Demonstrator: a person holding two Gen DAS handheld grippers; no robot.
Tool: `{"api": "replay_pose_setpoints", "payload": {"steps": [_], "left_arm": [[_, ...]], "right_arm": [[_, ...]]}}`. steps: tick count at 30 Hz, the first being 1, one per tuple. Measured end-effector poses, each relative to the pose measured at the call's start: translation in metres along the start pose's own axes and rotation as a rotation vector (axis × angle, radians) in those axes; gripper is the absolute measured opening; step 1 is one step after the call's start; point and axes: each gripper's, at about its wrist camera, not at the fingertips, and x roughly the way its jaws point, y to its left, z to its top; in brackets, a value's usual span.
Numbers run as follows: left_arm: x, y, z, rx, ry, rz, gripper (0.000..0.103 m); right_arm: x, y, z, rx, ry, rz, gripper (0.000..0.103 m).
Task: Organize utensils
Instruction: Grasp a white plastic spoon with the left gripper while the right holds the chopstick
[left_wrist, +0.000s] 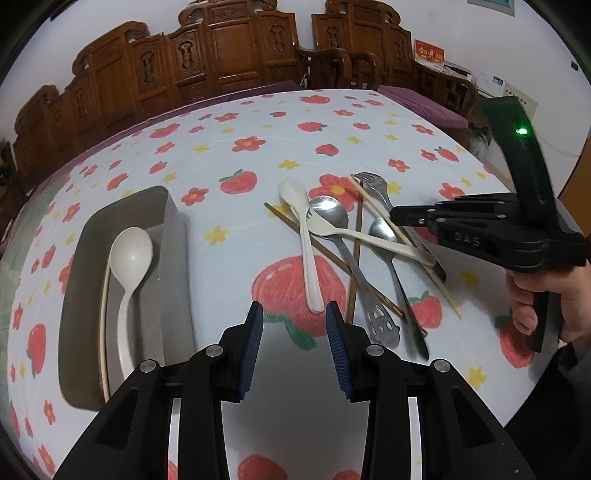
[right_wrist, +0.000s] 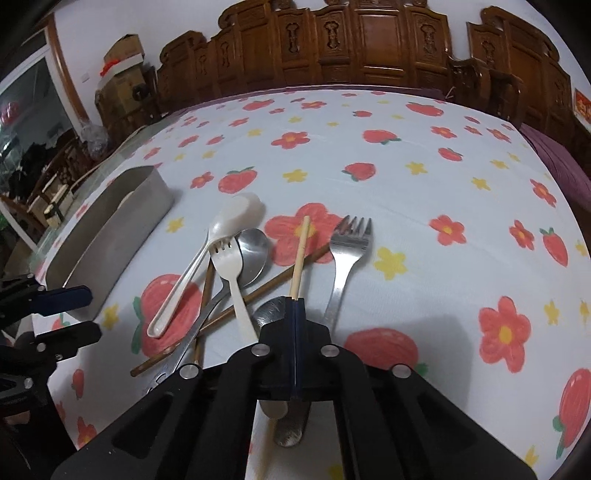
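A pile of utensils lies on the flowered tablecloth: a white plastic spoon (left_wrist: 308, 254), a white plastic fork (left_wrist: 369, 236), a large metal spoon (left_wrist: 332, 214), a small metal spoon (left_wrist: 384, 232), a metal fork (left_wrist: 373, 184), dark chopsticks (left_wrist: 354, 266) and a light chopstick (right_wrist: 300, 254). A metal tray (left_wrist: 177, 236) at the left holds a white ladle spoon (left_wrist: 129, 258) and a light chopstick (left_wrist: 104, 321). My left gripper (left_wrist: 294, 314) is open and empty, just short of the white spoon's handle end. My right gripper (right_wrist: 296, 301) is shut on the light chopstick in the pile.
Carved wooden chairs (left_wrist: 229, 55) line the table's far edge. A purple cushion (left_wrist: 432, 107) lies at the far right. The tray also shows in the right wrist view (right_wrist: 110, 229), with the left gripper (right_wrist: 70, 314) beside it. Boxes (right_wrist: 122, 59) stand at the far left.
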Motion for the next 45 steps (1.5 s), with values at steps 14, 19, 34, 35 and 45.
{"api": "replay_pose_setpoints", "payload": {"steps": [14, 19, 34, 35, 45], "left_arm": [[0.015, 0.0, 0.019, -0.02, 0.004, 0.009, 0.033], [0.015, 0.0, 0.019, -0.02, 0.008, 0.01, 0.033], [0.023, 0.004, 0.027, -0.022, 0.007, 0.017, 0.033], [0.026, 0.004, 0.028, -0.022, 0.012, 0.015, 0.033], [0.063, -0.003, 0.044, -0.021, 0.073, 0.002, 0.032]], "right_arm": [[0.002, 0.001, -0.007, -0.021, 0.03, -0.029, 0.003], [0.004, 0.009, -0.008, -0.044, 0.052, -0.021, 0.023], [0.0, 0.006, -0.008, 0.008, 0.058, -0.076, 0.006], [-0.006, 0.004, -0.007, 0.015, 0.031, -0.089, 0.006], [-0.04, -0.01, 0.0, 0.061, -0.115, -0.086, 0.006]]}}
